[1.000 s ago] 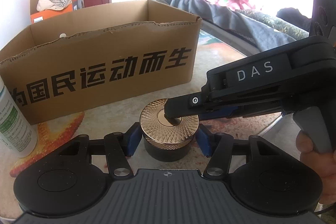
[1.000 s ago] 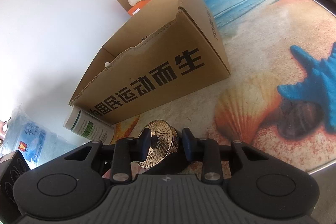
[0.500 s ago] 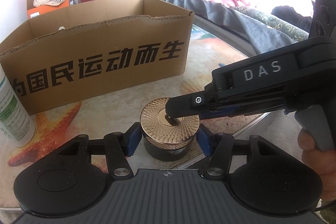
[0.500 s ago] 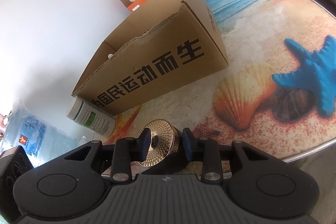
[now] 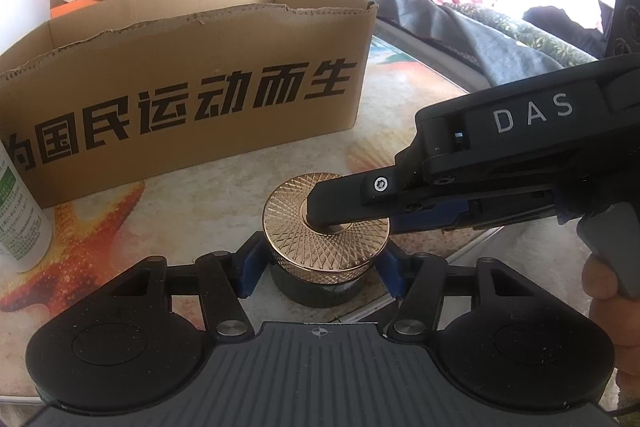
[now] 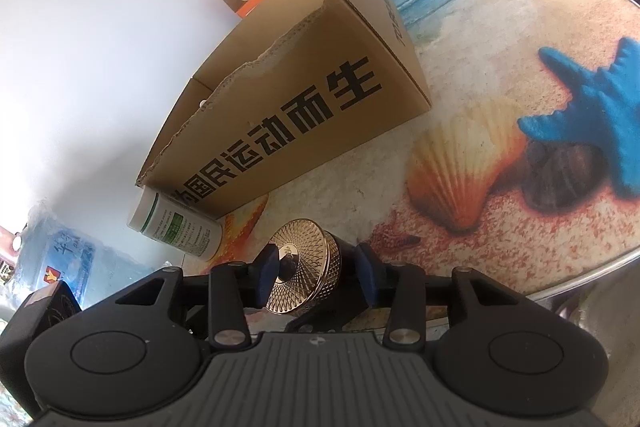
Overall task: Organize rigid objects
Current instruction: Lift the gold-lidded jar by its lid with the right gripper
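A black jar with a gold patterned lid (image 5: 288, 227) stands near the table's front edge. My left gripper (image 5: 320, 271) is shut on the jar, one blue pad against each side of the lid. The right gripper reaches in from the right, turned on its side. Its upper finger (image 5: 344, 203) lies on the middle of the lid. In the right wrist view the jar (image 6: 316, 255) is between the right gripper's (image 6: 318, 273) jaws, which are opening. One pad touches the lid's top and the other pad (image 6: 368, 275) stands clear of the jar's base.
An open cardboard box (image 5: 200, 87) with black lettering stands behind the jar. A white bottle with a green label (image 5: 20, 219) stands at its left corner. The table's metal edge (image 5: 472, 247) runs close on the right. A hand (image 5: 600, 291) holds the right gripper's trigger. A bed lies beyond.
The right gripper's jaws have spread, and its far pad has come off the jar's base. The left gripper and the jar have stayed where they were.
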Demonstrator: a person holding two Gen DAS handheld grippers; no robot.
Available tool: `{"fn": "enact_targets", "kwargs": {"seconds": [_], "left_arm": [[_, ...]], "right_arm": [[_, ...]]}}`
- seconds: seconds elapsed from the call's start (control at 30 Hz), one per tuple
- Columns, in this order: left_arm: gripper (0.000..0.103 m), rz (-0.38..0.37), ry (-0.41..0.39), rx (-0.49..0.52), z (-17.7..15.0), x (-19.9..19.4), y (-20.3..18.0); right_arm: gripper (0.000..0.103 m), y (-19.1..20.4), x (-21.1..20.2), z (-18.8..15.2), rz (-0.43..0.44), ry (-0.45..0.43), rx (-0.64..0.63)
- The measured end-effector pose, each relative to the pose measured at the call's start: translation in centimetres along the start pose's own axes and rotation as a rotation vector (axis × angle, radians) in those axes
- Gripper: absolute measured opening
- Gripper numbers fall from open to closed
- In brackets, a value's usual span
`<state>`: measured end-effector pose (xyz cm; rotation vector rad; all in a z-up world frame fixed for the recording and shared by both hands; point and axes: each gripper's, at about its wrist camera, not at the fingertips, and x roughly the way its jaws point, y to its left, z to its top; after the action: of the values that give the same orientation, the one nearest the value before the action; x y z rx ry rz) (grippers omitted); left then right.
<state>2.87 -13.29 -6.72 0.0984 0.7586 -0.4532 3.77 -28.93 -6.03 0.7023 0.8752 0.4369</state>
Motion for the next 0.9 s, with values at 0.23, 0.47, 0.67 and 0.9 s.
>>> {"fn": "enact_targets", "kwargs": {"seconds": [0.23, 0.47, 0.67, 0.9], "left_arm": [[0.057, 0.030, 0.001, 0.026, 0.1, 0.1, -0.7], [0.057, 0.018, -0.004, 0.012, 0.8, 0.4, -0.9], [0.057, 0.031, 0.006, 0.046, 0.7, 0.6, -1.4], [0.058, 0.032, 0.010, 0.046, 1.0, 1.0, -1.9]], "right_arm": [[0.049, 0.1, 0.3, 0.0, -0.005, -0.001, -0.003], [0.050, 0.2, -0.2, 0.6, -0.015, -0.017, -0.008], [0.050, -0.3, -0.1, 0.6, -0.011, -0.013, 0.015], [0.052, -0.6, 0.3, 0.7, -0.010, -0.018, 0.026]]}}
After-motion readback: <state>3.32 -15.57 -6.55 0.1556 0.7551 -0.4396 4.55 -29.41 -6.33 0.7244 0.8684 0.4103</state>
